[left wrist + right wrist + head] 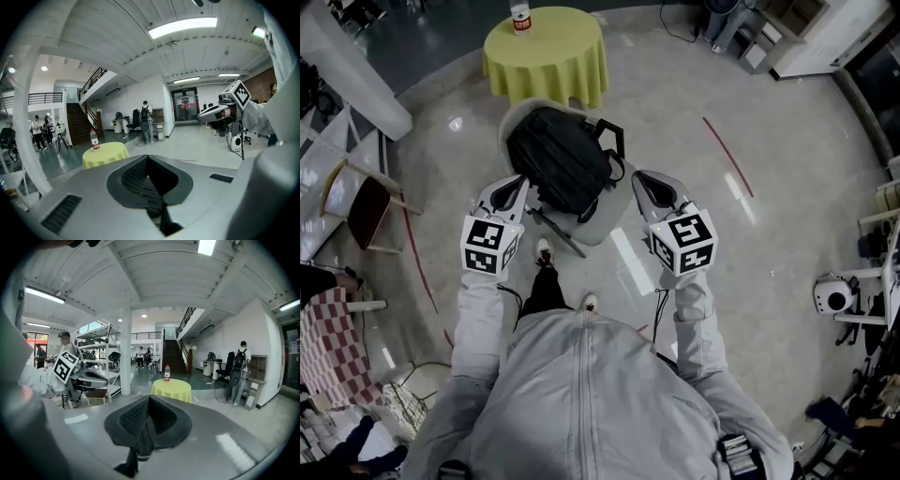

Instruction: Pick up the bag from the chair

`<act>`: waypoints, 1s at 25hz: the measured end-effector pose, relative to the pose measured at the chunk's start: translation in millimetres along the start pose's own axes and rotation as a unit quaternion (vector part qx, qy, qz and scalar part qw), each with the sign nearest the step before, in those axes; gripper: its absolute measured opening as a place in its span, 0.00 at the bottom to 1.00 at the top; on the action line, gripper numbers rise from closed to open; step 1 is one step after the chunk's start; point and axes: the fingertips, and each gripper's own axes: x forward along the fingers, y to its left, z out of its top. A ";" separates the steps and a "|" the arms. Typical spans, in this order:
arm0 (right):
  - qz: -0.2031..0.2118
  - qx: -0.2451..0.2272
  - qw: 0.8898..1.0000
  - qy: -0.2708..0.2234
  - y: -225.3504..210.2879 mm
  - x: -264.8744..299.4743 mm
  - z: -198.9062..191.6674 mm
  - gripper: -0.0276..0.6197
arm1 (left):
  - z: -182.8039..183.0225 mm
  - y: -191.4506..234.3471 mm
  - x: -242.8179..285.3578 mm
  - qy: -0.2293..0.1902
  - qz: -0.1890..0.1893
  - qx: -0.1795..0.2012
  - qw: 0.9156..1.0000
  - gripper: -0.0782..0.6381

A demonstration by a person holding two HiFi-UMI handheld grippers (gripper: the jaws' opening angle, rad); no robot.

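Observation:
A black backpack (562, 161) lies on a pale round chair (602, 221) in front of me, its top handle (614, 136) pointing to the far right. My left gripper (517, 182) hovers just off the bag's left side. My right gripper (639, 179) hovers off its right side, a little apart from the bag. Both are held level and point away from me, so neither gripper view shows the bag. In the left gripper view the left gripper (147, 157) has its jaws closed together with nothing between them. The right gripper (149, 397) looks the same in its own view.
A round table with a yellow cloth (546, 52) and a bottle (520, 17) stands just beyond the chair. A wooden chair (366, 211) is at the left and a white column (356, 80) at the far left. Equipment (834, 295) stands at the right, and people (145, 122) are far off.

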 end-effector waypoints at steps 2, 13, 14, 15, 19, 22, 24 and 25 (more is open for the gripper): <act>0.000 0.001 1.000 0.005 -6.1 18.3 -1.8 0.06 | -6.3 14.9 14.4 0.006 0.001 -0.002 1.000 0.12; 0.048 0.002 0.997 0.066 -3.9 150.3 -19.8 0.16 | -45.1 120.8 96.6 0.054 0.003 -0.029 0.998 0.12; 0.054 -0.002 0.996 0.074 -2.5 163.5 -24.0 0.19 | -48.5 130.4 105.0 0.059 0.004 -0.031 0.998 0.12; 0.059 -0.004 0.995 0.082 -1.6 176.6 -28.5 0.24 | -52.4 139.5 113.4 0.064 0.005 -0.032 0.997 0.15; 0.062 0.006 0.991 0.117 -4.2 224.0 -51.1 0.36 | -75.0 163.6 141.8 0.096 -0.005 -0.037 0.995 0.22; 0.069 0.023 0.987 0.141 -4.5 259.8 -68.5 0.40 | -94.1 174.3 161.3 0.120 -0.027 -0.043 0.991 0.26; 0.076 0.029 0.984 0.156 -2.6 284.9 -80.2 0.45 | -109.6 179.4 173.8 0.142 -0.045 -0.046 0.988 0.30; 0.080 0.029 0.983 0.163 -2.0 297.4 -86.7 0.49 | -118.4 181.5 180.4 0.155 -0.053 -0.047 0.985 0.32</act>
